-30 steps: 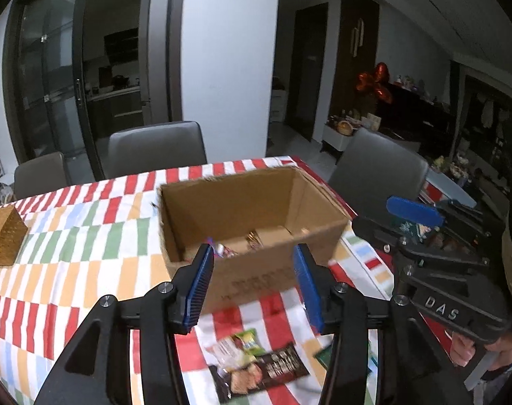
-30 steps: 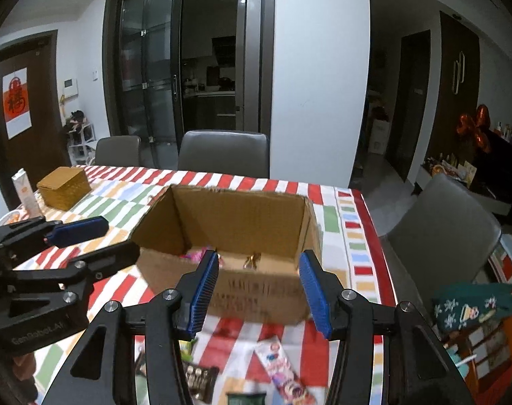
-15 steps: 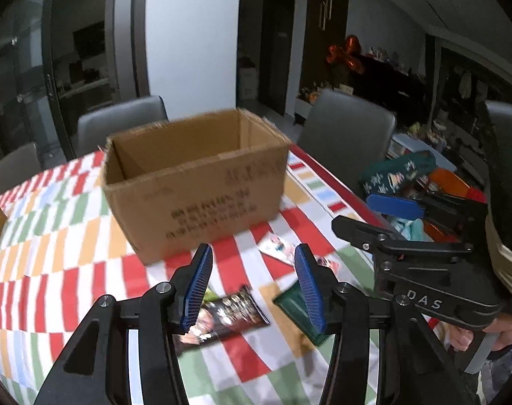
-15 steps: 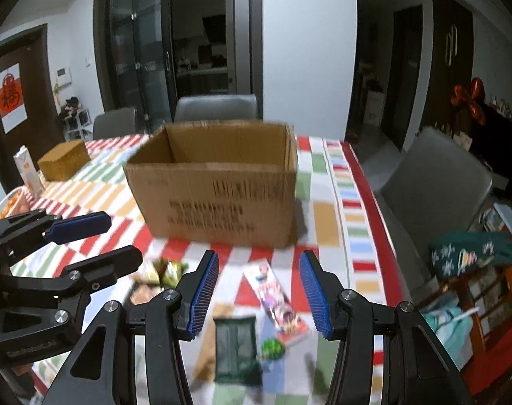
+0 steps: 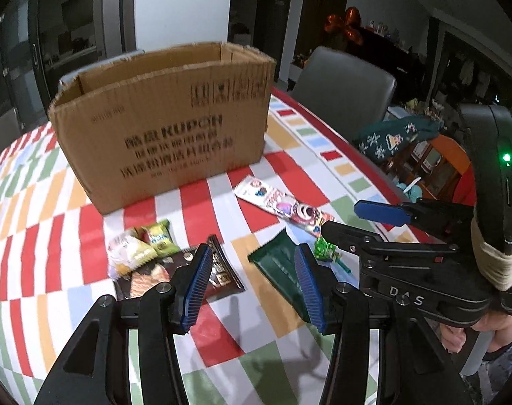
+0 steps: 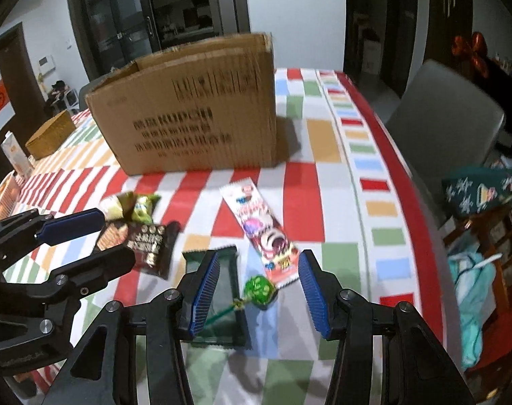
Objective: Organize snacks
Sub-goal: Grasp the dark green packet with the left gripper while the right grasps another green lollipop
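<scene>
An open cardboard box [image 5: 161,125] [image 6: 195,108] stands on the striped tablecloth. In front of it lie loose snacks: small green sachets [image 5: 144,246], a dark brown chocolate packet [image 5: 222,270] [image 6: 147,243], a dark green packet [image 5: 279,270] [image 6: 227,270], a long pink packet [image 5: 283,207] [image 6: 262,233] and a green lollipop [image 5: 325,251] [image 6: 259,290]. My left gripper [image 5: 254,253] [image 6: 115,236] hangs open above the chocolate and dark green packets, holding nothing. My right gripper [image 6: 259,260] [image 5: 340,217] hovers over the lollipop; its jaws are closing and its pads touch nothing.
A woven box [image 6: 50,133] and a carton [image 6: 14,152] sit at the table's far left. Grey chairs [image 5: 343,91] [image 6: 445,111] stand along the table's red right edge [image 6: 401,182]. A dark green patterned bag [image 5: 391,138] and clutter lie beyond that edge.
Both grippers have sunk from above the box's opening down towards the snacks in front of it. The box now shows its side. The right jaws have narrowed slightly.
</scene>
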`<state>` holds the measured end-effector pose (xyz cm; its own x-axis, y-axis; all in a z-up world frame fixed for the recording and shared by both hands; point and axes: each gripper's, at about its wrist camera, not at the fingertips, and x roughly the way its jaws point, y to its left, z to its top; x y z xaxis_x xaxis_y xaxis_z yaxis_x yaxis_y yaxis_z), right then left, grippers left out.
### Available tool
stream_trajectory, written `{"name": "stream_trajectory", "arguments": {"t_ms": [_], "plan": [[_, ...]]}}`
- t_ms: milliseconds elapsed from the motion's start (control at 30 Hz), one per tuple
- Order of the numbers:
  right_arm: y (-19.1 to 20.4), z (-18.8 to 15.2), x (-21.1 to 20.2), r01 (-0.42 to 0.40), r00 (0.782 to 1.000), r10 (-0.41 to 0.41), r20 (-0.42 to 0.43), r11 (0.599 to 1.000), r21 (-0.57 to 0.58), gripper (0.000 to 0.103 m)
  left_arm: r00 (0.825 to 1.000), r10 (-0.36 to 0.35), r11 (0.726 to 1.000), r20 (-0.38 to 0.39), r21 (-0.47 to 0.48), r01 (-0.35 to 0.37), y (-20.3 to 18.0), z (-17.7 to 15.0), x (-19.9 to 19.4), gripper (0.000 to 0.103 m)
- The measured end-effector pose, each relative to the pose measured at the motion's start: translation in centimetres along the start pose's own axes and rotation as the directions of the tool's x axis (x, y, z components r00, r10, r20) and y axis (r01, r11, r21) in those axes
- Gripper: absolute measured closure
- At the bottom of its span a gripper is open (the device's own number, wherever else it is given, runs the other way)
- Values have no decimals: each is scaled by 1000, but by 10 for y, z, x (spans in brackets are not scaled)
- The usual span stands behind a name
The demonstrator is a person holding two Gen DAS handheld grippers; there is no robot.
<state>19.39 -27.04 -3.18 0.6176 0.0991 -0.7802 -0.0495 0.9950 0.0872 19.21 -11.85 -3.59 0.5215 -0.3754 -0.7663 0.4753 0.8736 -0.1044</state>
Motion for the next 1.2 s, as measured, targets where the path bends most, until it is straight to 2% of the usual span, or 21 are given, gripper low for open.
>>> {"name": "stream_trajectory", "arguments": {"t_ms": [333,500,767,833,1000,1200], "plan": [[-12,-18,24,-22,997,25,-74,999,38,66,997,-29,1000,-68,-8,29,-10,-10,27,53],[-15,-20,26,-61,995,65,-74,997,50,66,995,-42,999,-90,-34,39,-11,-10,36,53],[-19,-22,35,-151,984,159,-79,983,100,67,995,-10,1000,-102,-31,7,-10,-10,35,53],[-19,-22,39,-174,979,185,-87,978,114,75,994,-18,999,-110,-32,14,-11,-9,37,53],[-22,-26,41,-176,979,187,-82,976,125,77,993,-22,1000,-119,-23,20,-19,-7,40,53],[-35,-30,25,-75,995,81,-51,992,106,77,988,-36,998,-148,-54,29,-29,-6,56,53]]}}
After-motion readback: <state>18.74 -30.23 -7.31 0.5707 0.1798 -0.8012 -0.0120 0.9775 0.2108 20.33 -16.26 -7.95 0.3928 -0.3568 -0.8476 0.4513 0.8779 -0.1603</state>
